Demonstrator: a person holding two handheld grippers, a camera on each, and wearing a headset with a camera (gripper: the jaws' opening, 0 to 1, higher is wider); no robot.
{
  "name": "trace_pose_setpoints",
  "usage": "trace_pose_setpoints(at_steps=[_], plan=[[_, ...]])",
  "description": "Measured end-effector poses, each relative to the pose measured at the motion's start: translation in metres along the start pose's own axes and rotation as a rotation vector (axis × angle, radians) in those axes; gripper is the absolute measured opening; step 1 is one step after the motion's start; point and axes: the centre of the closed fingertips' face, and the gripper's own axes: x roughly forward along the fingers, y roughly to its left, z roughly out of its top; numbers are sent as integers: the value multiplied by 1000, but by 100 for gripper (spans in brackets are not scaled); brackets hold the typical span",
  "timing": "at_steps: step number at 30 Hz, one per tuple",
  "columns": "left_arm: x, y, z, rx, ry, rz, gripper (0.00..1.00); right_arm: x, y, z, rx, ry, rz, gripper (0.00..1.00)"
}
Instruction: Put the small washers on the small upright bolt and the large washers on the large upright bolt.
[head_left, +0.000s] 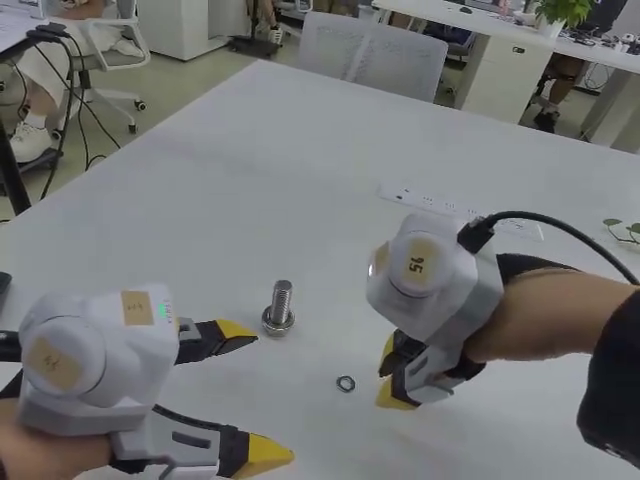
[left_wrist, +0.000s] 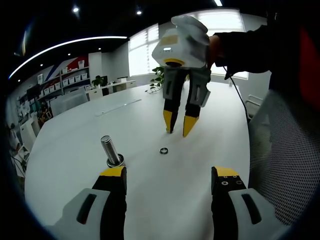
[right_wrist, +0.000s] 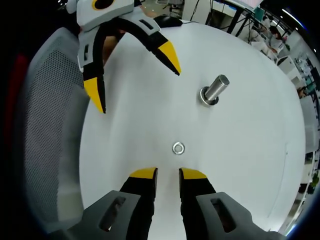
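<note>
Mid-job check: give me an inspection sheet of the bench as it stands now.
Surface: white table.
Job's things: one upright bolt, ring-like piece at its base; one small washer lying flat, apart from the bolt.
Clutter: pale strip and some leaves toward the far right.
Grippers: left gripper wide open, empty; right gripper jaws slightly apart, empty, beside the washer.
Cables: black cable from the right gripper.
Surroundings: office chairs, desks, a plant.
</note>
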Motion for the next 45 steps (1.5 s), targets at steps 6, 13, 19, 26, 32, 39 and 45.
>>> trace_pose_setpoints(at_steps=[6,13,19,26,32,39,45], plan=[[-1,0,0,-2,-1,3,68,7,-4,8,-20,8,6,19],[-1,0,-1,-3,1,1,68,17,-11,13,-25,13,16,19],[-1,1,-2,-6,1,3,68,25,-12,17,-36,16,24,19],[-1,0,-3,-9,3,5,68,29,-15,15,-39,27,27,19],[-1,-1,-3,-9,3,4,68,32,-16,14,-34,29,30,19],[-1,-1,-3,-11,3,7,68,34,-15,15,-35,28,31,19],[-2,0,-3,-14,0,9,68,36,-15,14,-40,36,33,19]])
